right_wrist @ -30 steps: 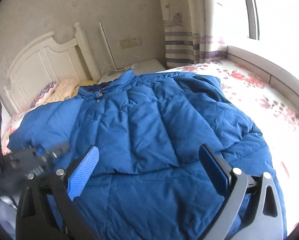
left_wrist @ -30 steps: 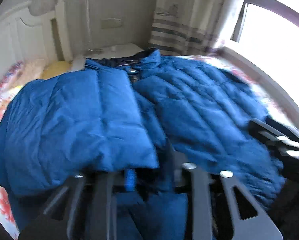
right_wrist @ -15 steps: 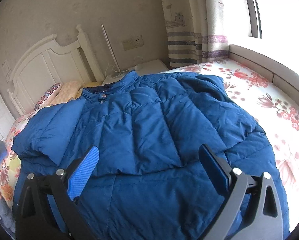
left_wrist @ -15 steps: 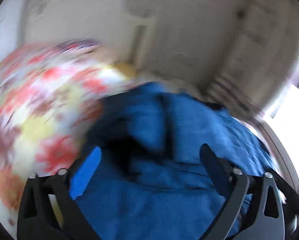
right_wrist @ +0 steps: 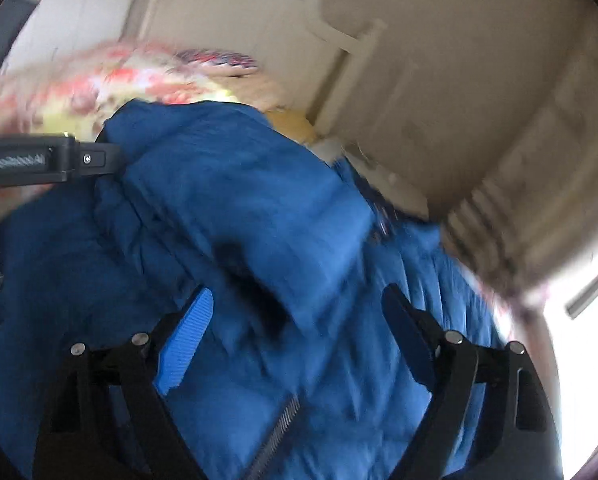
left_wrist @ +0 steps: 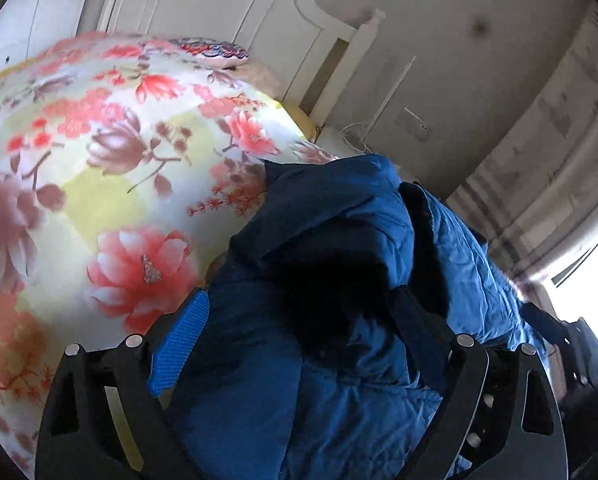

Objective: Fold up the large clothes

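A large blue puffer jacket [left_wrist: 339,240] lies bunched on a bed with a floral sheet [left_wrist: 99,160]. In the left wrist view my left gripper [left_wrist: 299,344] is open, its jaws wide apart low over the jacket's left side near a dark fold. In the right wrist view, which is blurred, my right gripper [right_wrist: 295,332] is open over the jacket [right_wrist: 239,200], with a zipper [right_wrist: 275,436] between the jaws. The left gripper's black body [right_wrist: 47,160] shows at the left edge of that view, against the jacket's edge.
A white headboard [left_wrist: 259,20] stands behind the bed. A patterned pillow [left_wrist: 215,50] lies at its foot. A striped curtain [left_wrist: 539,140] and a bright window [left_wrist: 591,272] are on the right. A wall socket [left_wrist: 413,122] and a white cable are beside the headboard.
My left gripper let go of the jacket, opened and swung left to its side. My right gripper, open throughout, moved left and closer to the jacket; its view tilted and blurred.
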Motion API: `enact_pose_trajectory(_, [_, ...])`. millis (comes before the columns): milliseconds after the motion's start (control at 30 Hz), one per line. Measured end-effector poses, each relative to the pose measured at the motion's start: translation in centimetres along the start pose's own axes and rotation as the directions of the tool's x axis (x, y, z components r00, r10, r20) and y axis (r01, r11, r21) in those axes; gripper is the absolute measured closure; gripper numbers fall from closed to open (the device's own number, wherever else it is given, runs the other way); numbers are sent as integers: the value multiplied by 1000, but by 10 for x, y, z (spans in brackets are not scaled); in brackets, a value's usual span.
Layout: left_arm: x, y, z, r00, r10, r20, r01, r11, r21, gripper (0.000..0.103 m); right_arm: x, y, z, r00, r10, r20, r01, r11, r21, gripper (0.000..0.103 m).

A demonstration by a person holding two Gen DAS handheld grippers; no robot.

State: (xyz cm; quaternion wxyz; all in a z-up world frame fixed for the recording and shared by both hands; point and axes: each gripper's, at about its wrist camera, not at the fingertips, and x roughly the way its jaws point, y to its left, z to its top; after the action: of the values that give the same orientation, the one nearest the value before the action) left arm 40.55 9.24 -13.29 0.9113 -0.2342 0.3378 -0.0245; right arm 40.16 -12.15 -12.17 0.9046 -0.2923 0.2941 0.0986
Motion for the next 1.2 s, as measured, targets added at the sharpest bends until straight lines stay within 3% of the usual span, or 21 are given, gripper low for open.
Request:
enact_pose_trajectory(133, [-1, -2, 0, 1000, -3, 0, 3, 1000, 3, 14, 8, 18, 24, 1000, 26, 14, -25, 997, -70, 37])
enact_pose_trajectory(167, [-1, -2, -1, 1000, -4, 0, 4, 1000, 2, 14, 9, 20, 26, 999, 42, 15, -41, 996, -79, 52])
enact_pose_trajectory(200, [-2, -1, -1, 1000, -6, 1, 6, 1000, -1, 14, 8, 18, 27, 996, 84, 26, -82, 994, -72, 61])
enact_pose_trajectory(233, [-2, -1, -1, 1000, -7, 3, 7, 1000, -3, 14, 2, 7, 27, 991, 121, 56, -120, 993, -20, 74])
enact_pose_trajectory(300, [-6, -1, -1, 1000, 0, 17, 0, 1000, -1, 13, -15, -31, 23, 977, 152, 151, -175, 972, 156, 80])
enact_pose_trajectory(400, [-11, -7, -3, 999, -3, 32, 2, 1000, 24, 12, -42, -111, -15, 945, 163, 283, -289, 823, 489, 82])
enact_pose_trajectory(467, [-13, -14, -4, 999, -2, 38, 0, 999, 53, 12, -50, -154, -54, 939, 133, 318, -317, 694, 647, 84])
enact_pose_trajectory(500, [-13, -17, -5, 999, -13, 38, 10, 998, 66, 11, -49, -177, -81, 937, 129, 323, -334, 600, 727, 84])
enact_pose_trajectory(533, [-13, -19, -6, 999, -24, 35, 21, 997, 78, 11, -43, -192, -102, 940, 142, 310, -337, 533, 776, 84])
enact_pose_trajectory(633, [-12, -25, -9, 999, -31, 25, 28, 994, 103, 11, -19, -214, -153, 964, 164, 207, -258, 423, 868, 81])
enact_pose_trajectory(667, [-12, -26, -9, 999, -24, 23, 21, 994, 105, 11, -8, -217, -169, 957, 206, 203, -267, 364, 892, 79])
enact_pose_trajectory(733, [-11, -23, -9, 999, -24, 25, 21, 995, 94, 11, 0, -217, -186, 953, 223, 204, -267, 301, 915, 68])
enact_pose_trajectory(800, [-14, -21, -9, 999, -26, 41, 23, 996, 83, 11, -1, -216, -186, 953, 215, 215, -275, 305, 912, 64])
enact_pose_trajectory(867, [-21, -20, -9, 997, -35, 72, 29, 996, 83, 11, -3, -216, -184, 943, 214, 254, -312, 313, 897, 43])
enact_pose_trajectory(933, [-26, -24, -10, 994, -54, 96, 44, 994, 105, 11, 0, -214, -182, 941, 220, 258, -319, 313, 895, 42])
enact_pose_trajectory(1000, [-27, -31, -12, 993, -70, 98, 56, 988, 142, 11, 4, -214, -183, 938, 231, 258, -322, 307, 896, 49])
enact_pose_trajectory(1067, [-25, -39, -15, 993, -71, 90, 54, 982, 180, 11, 3, -216, -179, 936, 233, 265, -330, 315, 890, 77])
enact_pose_trajectory(1133, [-25, -43, -16, 994, -68, 89, 49, 979, 197, 10, -7, -218, -173, 940, 205, 272, -331, 355, 874, 85])
enact_pose_trajectory(1200, [-24, -43, -16, 994, -66, 89, 48, 980, 194, 10, -32, -220, -161, 940, 154, 305, -342, 423, 839, 87])
